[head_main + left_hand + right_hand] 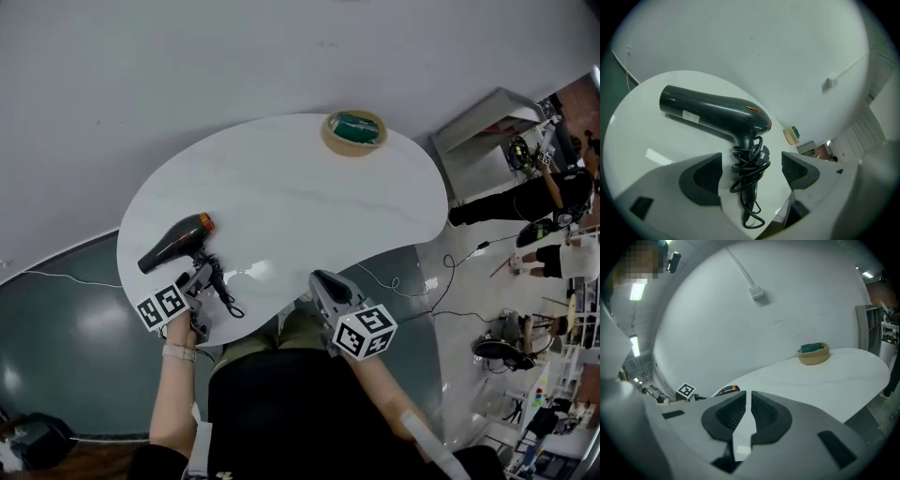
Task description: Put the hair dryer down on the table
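A black hair dryer (178, 242) with an orange rear end lies on its side near the left end of the white table (300, 197). Its cord is wound round the handle (749, 164). My left gripper (195, 281) is open at the table's near edge. In the left gripper view its jaws stand wide on either side of the handle, pads clear of it. The dryer's barrel (712, 115) points left. My right gripper (328, 289) hovers at the near edge, shut with nothing in it (748, 401). The dryer's orange end (726, 390) peeks over its left jaw.
A woven basket (354, 131) holding something green sits at the table's far edge, seen also as the basket (813, 354) in the right gripper view. A white wall backs the table. Cables (441, 281) trail on the floor at right, near a grey cabinet (487, 141) and people.
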`<state>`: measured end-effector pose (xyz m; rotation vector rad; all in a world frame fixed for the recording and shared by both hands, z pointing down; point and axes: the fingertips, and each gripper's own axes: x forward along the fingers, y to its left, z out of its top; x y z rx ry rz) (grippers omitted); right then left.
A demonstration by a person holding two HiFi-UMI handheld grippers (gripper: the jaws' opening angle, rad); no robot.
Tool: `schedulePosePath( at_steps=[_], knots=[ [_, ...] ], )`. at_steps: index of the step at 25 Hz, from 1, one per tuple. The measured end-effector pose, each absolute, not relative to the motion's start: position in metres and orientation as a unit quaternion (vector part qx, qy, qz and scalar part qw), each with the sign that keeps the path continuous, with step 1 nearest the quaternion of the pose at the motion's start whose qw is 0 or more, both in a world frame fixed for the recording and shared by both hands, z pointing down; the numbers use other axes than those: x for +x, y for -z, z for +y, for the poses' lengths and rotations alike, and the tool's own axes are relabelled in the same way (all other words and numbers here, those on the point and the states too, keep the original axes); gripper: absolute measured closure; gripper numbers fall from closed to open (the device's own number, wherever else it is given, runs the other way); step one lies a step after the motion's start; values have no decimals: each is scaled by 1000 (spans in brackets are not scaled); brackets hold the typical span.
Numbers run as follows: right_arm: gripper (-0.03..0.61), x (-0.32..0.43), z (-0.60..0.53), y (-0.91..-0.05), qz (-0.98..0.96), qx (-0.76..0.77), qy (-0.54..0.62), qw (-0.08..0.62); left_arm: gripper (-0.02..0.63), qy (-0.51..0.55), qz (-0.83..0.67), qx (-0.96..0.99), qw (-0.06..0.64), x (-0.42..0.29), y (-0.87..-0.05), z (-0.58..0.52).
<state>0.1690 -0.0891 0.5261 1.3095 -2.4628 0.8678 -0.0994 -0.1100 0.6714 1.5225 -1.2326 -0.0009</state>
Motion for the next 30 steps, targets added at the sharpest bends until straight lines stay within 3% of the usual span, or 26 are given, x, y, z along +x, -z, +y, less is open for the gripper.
schedulePosePath(
  at_steps=[6,10,18,26,30],
  knots=[
    [534,147,-103,-524,-857,405,-298,111,220,25,-537,648,539,-108,-640,-94],
    [535,125,-111,-518,-877,367,-288,119,261,40,-562,652,507,-117,-610,-85],
    [534,75,-116,-501,-913,283,-271,116,381,34,-617,668,414,-135,-550,-58],
    [535,34,-109,-477,-939,206,-251,113,582,11,-674,671,310,-147,-495,-27],
    [534,15,-105,-461,-952,169,-232,109,604,10,-698,664,267,-153,-471,-13]
  ],
)
